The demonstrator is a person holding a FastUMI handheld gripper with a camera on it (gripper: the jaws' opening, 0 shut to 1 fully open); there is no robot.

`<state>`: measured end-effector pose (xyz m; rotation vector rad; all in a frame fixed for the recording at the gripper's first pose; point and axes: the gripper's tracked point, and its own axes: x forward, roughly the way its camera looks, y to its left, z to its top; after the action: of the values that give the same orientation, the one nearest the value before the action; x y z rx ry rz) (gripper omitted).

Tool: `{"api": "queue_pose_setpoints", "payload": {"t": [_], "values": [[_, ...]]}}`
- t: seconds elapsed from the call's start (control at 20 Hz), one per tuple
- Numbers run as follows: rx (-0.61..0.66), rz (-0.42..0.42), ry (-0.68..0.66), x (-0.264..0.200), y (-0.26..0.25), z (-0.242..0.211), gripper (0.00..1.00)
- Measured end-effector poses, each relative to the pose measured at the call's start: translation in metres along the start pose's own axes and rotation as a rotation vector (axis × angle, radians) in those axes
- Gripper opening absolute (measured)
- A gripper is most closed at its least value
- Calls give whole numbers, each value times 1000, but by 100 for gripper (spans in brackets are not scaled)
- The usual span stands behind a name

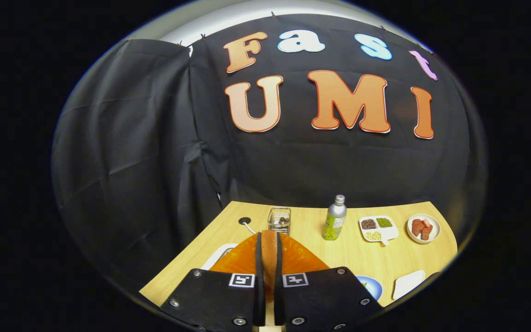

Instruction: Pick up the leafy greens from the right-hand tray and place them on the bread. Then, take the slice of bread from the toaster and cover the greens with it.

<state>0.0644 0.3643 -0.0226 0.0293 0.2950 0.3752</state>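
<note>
Gripper view: the claw (269, 258) was clenched on a slice of bread (269, 251), held on edge between both fingers, its long axis running away from the camera toward twelve o'clock, top crust pointing at the booth wall. It hung above the wooden counter (348, 253), with a blue plate (370, 287) at about four o'clock. The leafy greens could not be made out. A bottle (334, 218), a divided dish (378, 228) and a small bowl (423, 228) stood beyond. The step seemingly called for tipping the slice flat and lowering it squarely before letting go.
</note>
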Motion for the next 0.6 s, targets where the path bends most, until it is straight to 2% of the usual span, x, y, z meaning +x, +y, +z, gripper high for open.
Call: {"api": "queue_pose_setpoints", "payload": {"t": [0.15,0.6], "values": [[-4,26,-2,-5,-18,-9,8],[21,-12,103,-2,-91,-69,8]]}}
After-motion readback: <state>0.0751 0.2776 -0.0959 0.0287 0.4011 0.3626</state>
